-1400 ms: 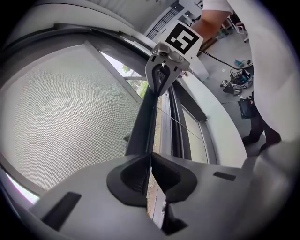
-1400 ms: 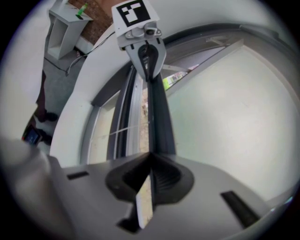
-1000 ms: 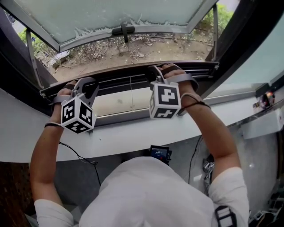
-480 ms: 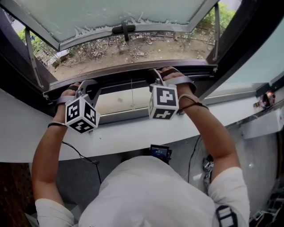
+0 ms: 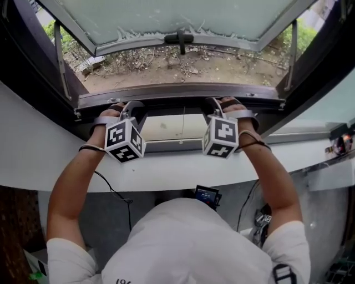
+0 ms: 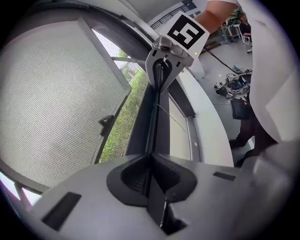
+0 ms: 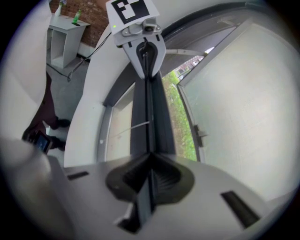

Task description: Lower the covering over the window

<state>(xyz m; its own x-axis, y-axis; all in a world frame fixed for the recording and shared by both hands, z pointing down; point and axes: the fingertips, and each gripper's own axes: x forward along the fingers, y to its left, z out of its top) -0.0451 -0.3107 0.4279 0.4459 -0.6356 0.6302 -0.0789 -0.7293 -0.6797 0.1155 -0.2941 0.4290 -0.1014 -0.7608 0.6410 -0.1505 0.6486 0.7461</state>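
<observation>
Pinching the blind rail (image 5: 183, 93) between nearly closed jaws: left gripper (image 6: 151, 165) and right gripper (image 7: 149, 169)

- The bottom rail (image 5: 177, 95) runs left to right across the window opening, above and just behind the sill (image 5: 166, 175);
- the left tool (image 5: 130, 106) is clamped on the rail towards its left end, and the right tool (image 5: 216, 103) towards its right end; the two are well apart;
- a cord (image 5: 183, 123) hangs below the rail, between the two tools;
- the open sash (image 5: 177, 14) tilts outward beyond the rail, with its handle (image 5: 178, 39) at the middle of its near edge;
- a small device (image 5: 206, 194) sits below the sill, between the person's arms.
</observation>
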